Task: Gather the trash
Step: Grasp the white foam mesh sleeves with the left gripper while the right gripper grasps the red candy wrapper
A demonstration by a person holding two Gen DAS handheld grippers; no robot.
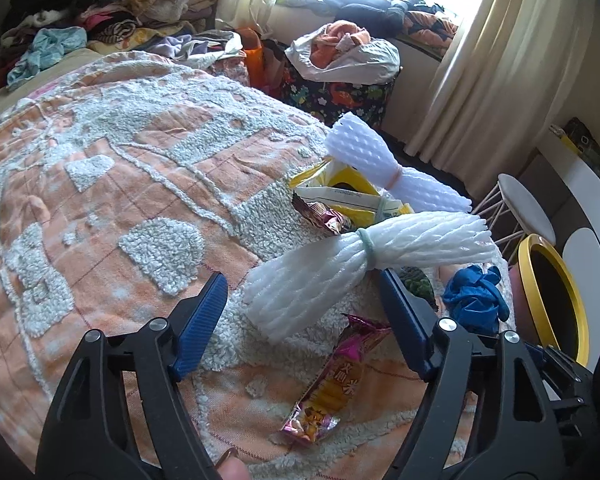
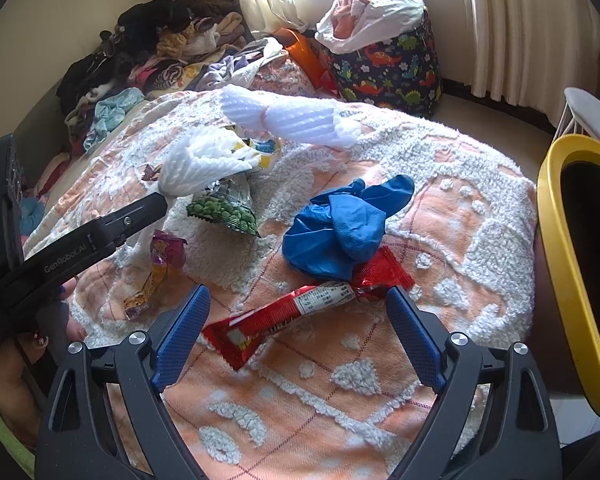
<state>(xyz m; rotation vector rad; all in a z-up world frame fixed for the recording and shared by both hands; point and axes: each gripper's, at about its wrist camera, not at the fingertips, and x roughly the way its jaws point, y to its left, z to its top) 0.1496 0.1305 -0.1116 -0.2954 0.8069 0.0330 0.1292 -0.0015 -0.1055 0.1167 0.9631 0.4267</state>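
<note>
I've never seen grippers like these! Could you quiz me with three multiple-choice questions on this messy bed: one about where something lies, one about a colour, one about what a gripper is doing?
1. Where does the crumpled blue glove lie?
A. On the red snack wrapper's far end
B. Inside the yellow-rimmed bin
C. On the stool

2. What colour band ties the nearer white foam net bundle?
A. Black
B. Pale green
C. Red

3. How is the right gripper?
A. Shut on the glove
B. Open, holding nothing
C. Shut on the wrapper

Answers: 1 A, the glove overlaps the wrapper's end. 2 B, a pale green band cinches its middle. 3 B, the fingers stand wide apart either side of the wrapper.
</note>
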